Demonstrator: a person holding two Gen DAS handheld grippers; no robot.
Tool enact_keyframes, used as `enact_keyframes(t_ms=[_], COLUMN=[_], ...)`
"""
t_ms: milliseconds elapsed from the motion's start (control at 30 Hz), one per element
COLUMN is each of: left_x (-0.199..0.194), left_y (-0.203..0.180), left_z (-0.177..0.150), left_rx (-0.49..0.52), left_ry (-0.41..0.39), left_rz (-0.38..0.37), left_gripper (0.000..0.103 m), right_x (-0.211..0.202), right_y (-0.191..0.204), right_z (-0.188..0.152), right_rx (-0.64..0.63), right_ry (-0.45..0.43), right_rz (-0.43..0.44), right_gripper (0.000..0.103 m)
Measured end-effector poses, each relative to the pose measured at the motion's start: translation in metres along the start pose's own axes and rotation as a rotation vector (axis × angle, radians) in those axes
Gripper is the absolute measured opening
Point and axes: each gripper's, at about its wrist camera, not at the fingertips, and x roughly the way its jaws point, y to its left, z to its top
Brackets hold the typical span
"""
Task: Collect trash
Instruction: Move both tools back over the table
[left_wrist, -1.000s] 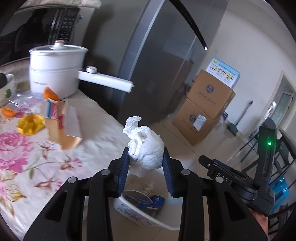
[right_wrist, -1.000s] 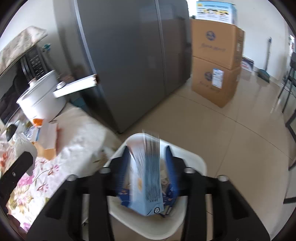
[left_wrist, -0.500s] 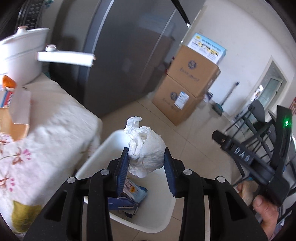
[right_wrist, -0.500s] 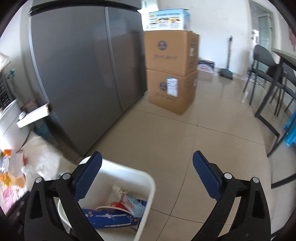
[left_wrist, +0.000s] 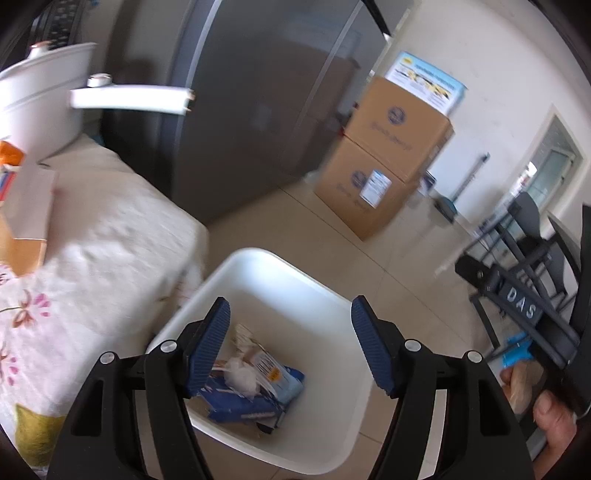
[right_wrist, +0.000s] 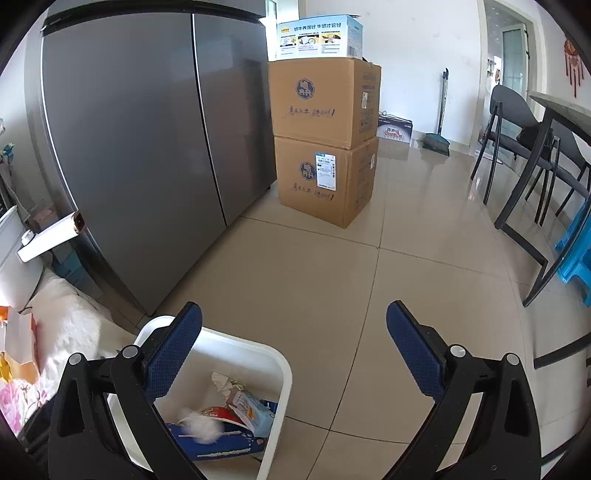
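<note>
Fridge (right_wrist: 147, 147): one, grey, two doors, well ahead of both claws and to their left.
Cardboard boxes (right_wrist: 325, 147): two, stacked, with one smaller blue-and-white carton (right_wrist: 317, 37) on top; far ahead of the right claw.
Table (left_wrist: 92, 240): one, under a floral cloth, to the left of the left claw.
White pot (left_wrist: 33, 103): one, its long handle pointing toward the fridge, far left on the table.
Trash bin (left_wrist: 295, 269): one, white, rectangular with rounded corners, on the tiled floor directly below and ahead of the left claw; below and left of the right claw.
Trash in the bin: a flat blue packet (right_wrist: 218, 446), a light blue wrapper (right_wrist: 255, 410), and one crumpled white tissue wad (left_wrist: 242, 374) on top (blurred, so its exact resting state cannot be told); other scraps are too small to count.
Left claw (left_wrist: 290, 345): jaws have just been opening, now spread apart with nothing between the blue pads.
Right claw (right_wrist: 295, 350): spread to its widest, gripping nothing, floor visible between the pads.
Hand (left_wrist: 554, 417): one, at the right edge, on the right claw's handle.
</note>
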Motion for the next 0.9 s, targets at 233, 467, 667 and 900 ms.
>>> enact_keyframes(t_ms=[233, 467, 667, 900], left_x=[-0.026, -0.045, -0.063, -0.093], left_y=[0.019, 0.041, 0.065, 0.105], left_z=[0.008, 0.014, 0.015, 0.016], left_rx=[-0.061, -0.094, -0.128, -0.19], left_ry=[-0.08, -0.128, -0.146, -0.162], left_rz=[0.115, 0.213, 0.282, 0.355], left_gripper=[0.081, 0.081, 0.081, 0.081], right_x=[-0.007, -0.022, -0.03, -0.042], right_y=[0.025, 0.058, 0.094, 0.143], right_z=[-0.006, -0.011, -0.015, -0.025], right_rx=[-0.071, -0.143, -0.2, -0.284], right_ry=[-0.012, -0.049, -0.048, -0.053], right_rz=[0.017, 0.06, 0.122, 0.2], right_gripper=[0.096, 0.096, 0.096, 0.096])
